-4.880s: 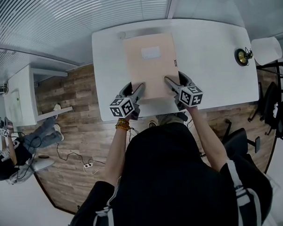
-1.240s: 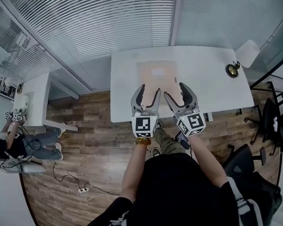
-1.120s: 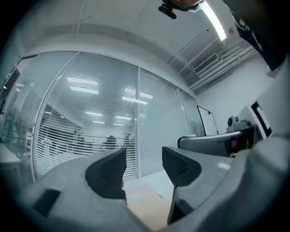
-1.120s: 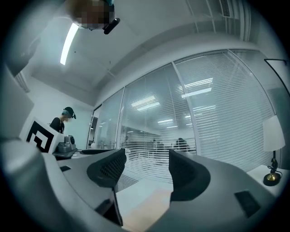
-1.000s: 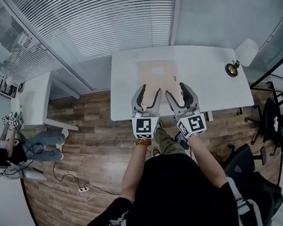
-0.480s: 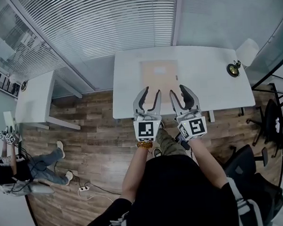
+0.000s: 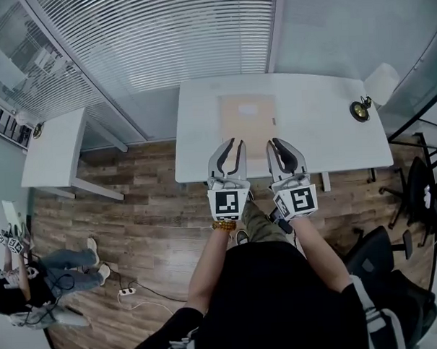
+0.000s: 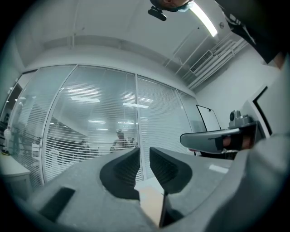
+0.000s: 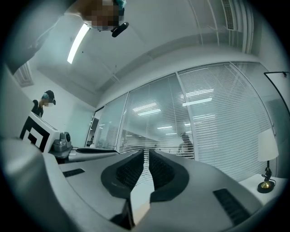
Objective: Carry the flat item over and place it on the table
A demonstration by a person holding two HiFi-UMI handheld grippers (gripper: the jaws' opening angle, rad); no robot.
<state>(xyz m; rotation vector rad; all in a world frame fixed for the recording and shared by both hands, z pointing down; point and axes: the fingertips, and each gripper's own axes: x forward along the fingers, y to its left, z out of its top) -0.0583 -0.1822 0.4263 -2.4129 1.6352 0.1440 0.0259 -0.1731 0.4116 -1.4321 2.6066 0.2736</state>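
The left gripper (image 7: 230, 149) and right gripper (image 7: 282, 147) hang side by side, covering part of the white rectangular table's (image 7: 325, 140) near edge. Their jaws are closing, nearly together, with nothing between them. The flat tan cardboard sheet (image 7: 248, 122) lies mid-table just beyond, its near corners hidden, with bare tabletop on either side.

flat item (image 7: 248, 118): on table (image 7: 326, 147), centre | lamp (image 7: 359, 110): table's right end | side table (image 7: 55, 152): far left

place: office | cues: glass walls with blinds (image 7: 162, 35), white desk (image 7: 325, 122), swivel chair (image 7: 369, 239) (wood floor)
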